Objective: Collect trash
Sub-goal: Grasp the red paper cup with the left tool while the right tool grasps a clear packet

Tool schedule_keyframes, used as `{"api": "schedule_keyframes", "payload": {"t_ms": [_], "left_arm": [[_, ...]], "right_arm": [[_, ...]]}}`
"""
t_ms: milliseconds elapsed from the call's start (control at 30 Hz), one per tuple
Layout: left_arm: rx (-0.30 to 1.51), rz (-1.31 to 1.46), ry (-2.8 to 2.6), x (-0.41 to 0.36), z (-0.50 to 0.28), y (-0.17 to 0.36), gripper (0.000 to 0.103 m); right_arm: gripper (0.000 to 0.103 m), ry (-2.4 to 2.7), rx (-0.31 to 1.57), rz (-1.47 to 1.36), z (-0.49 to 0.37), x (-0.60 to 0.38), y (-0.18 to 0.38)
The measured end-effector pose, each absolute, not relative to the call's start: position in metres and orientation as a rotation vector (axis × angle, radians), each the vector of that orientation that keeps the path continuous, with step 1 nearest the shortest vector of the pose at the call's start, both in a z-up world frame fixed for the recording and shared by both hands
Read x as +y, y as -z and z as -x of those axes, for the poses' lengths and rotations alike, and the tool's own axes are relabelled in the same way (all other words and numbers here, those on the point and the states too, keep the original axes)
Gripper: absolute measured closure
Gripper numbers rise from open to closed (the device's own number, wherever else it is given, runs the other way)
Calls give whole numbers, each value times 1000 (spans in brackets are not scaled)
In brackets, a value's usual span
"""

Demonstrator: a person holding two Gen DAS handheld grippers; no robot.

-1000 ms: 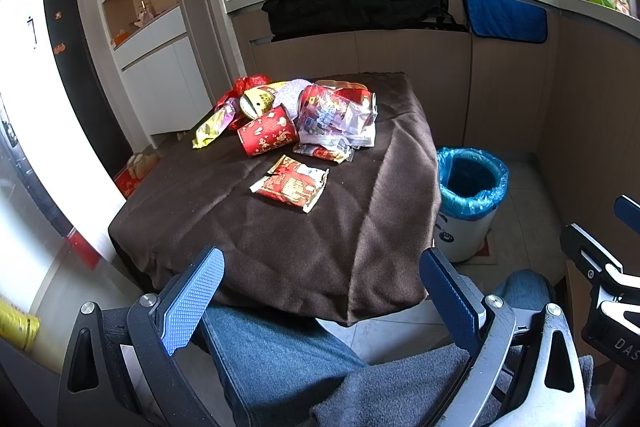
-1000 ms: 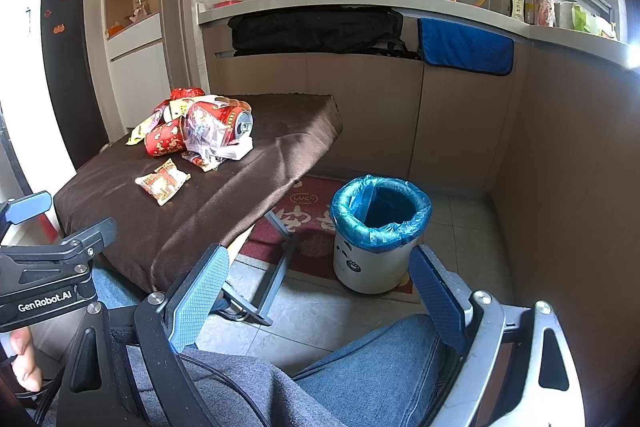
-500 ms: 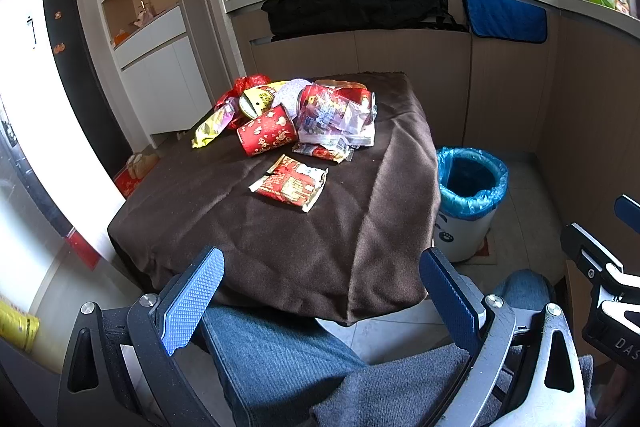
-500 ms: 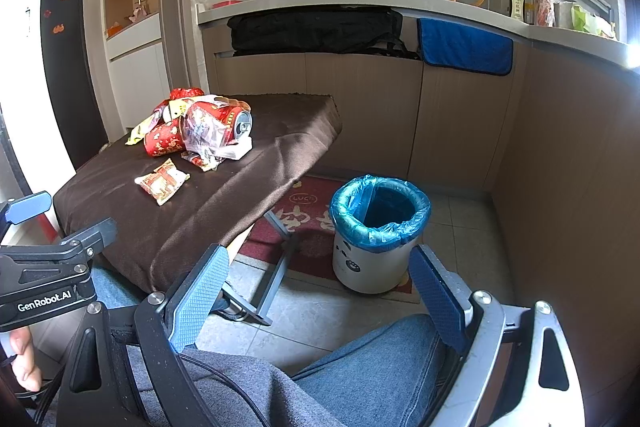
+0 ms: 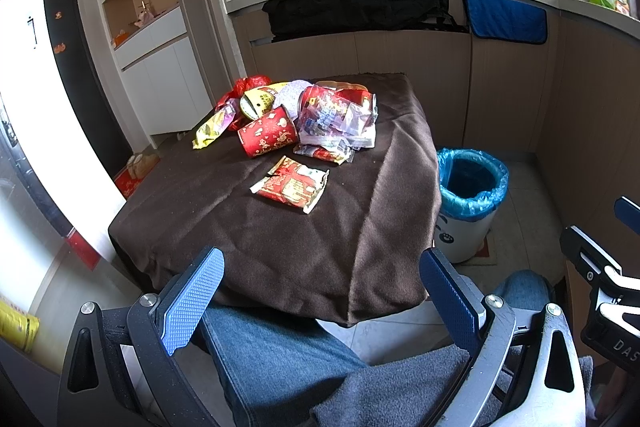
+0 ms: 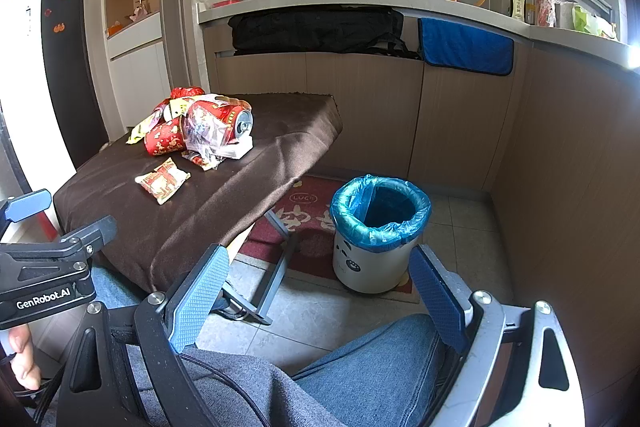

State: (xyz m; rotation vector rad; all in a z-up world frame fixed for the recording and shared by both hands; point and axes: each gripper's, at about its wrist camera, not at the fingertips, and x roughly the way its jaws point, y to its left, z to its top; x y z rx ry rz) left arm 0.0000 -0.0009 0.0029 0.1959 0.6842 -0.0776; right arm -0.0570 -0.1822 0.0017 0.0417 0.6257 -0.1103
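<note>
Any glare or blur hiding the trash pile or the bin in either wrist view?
Left wrist: trash pile sharp and evenly lit; only the frame's left edge is blown out and smeared. Right wrist: bin clear; glare sits at the far right countertop, fisheye bending the counter.

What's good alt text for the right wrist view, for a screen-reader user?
The open right gripper hangs empty over the person's lap, facing a blue-lined trash bin on the kitchen floor. Left of it, a brown-clothed table holds a pile of wrappers and one stray red snack packet.
</note>
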Motion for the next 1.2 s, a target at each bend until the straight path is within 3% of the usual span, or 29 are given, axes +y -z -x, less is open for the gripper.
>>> {"api": "schedule_keyframes", "payload": {"t_ms": [400, 900, 1200], "left_arm": [[682, -145, 121, 8, -26, -11, 5], [683, -23, 168, 76, -204, -2, 5], [774, 8, 200, 108, -232, 36, 5]], "right_arm": [[13, 58, 621, -1, 41, -189, -7], [13, -350, 595, 174, -144, -152, -26], [38, -512, 649, 300, -228, -82, -6]]}}
